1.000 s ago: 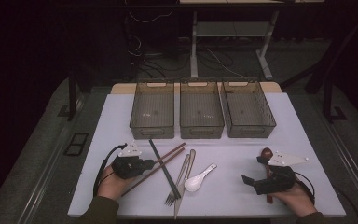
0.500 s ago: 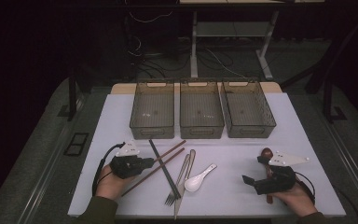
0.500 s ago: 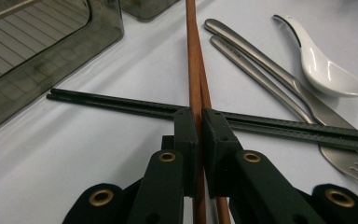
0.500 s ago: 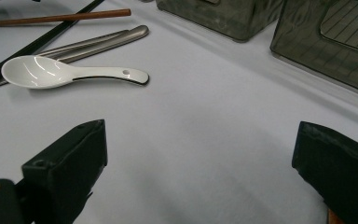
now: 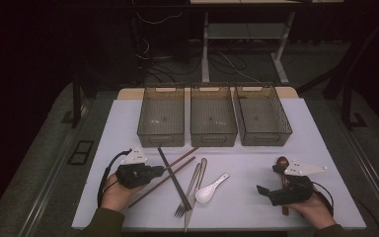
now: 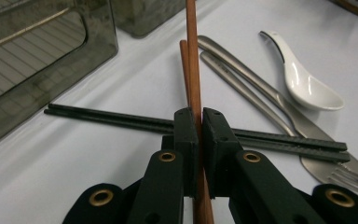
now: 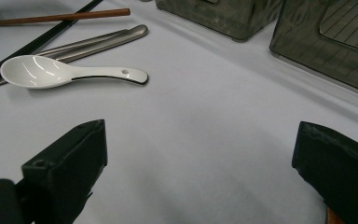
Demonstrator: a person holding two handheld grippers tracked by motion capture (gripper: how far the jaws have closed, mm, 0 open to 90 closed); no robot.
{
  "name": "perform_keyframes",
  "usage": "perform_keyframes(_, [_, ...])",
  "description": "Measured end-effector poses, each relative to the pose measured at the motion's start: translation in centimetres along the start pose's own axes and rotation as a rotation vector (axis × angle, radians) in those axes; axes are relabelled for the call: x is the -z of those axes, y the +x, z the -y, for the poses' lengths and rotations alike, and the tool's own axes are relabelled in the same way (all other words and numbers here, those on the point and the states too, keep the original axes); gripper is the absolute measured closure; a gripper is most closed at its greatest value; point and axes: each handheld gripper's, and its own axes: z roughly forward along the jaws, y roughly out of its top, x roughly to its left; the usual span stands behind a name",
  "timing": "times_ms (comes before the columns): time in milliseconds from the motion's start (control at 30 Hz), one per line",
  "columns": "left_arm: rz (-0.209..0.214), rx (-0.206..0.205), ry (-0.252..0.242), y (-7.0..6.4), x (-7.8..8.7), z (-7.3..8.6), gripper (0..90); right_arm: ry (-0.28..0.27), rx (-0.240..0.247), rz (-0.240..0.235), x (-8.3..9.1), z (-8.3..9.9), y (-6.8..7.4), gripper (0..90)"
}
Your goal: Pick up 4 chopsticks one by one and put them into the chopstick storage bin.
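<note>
My left gripper (image 5: 161, 171) (image 6: 199, 122) is shut on a brown wooden chopstick (image 6: 193, 70), low over the white mat, with its twin lying right beside it. The brown pair (image 5: 182, 165) crosses a pair of black chopsticks (image 5: 170, 175) (image 6: 121, 120). To their right lie a metal fork and knife (image 5: 193, 183) (image 6: 242, 81) and a white ceramic spoon (image 5: 210, 188) (image 7: 51, 71). My right gripper (image 5: 269, 180) (image 7: 199, 136) stands open over bare mat at the front right, with nothing between its jaws. A dark wooden spoon (image 5: 282, 161) lies partly under that hand.
Three dark see-through bins stand in a row at the back of the mat: left (image 5: 161, 136), middle (image 5: 213, 136), right (image 5: 264, 137). The white mat (image 5: 246, 163) ends close to the person's hands at the front.
</note>
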Motion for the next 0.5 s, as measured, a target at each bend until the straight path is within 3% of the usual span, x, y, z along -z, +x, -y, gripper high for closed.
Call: perform_keyframes(500, [-0.010, 0.019, -0.054, -0.1, 0.6, -1.5, 84.1, 0.001, 0.001, 0.002, 0.0, 0.0, 0.0, 2.8])
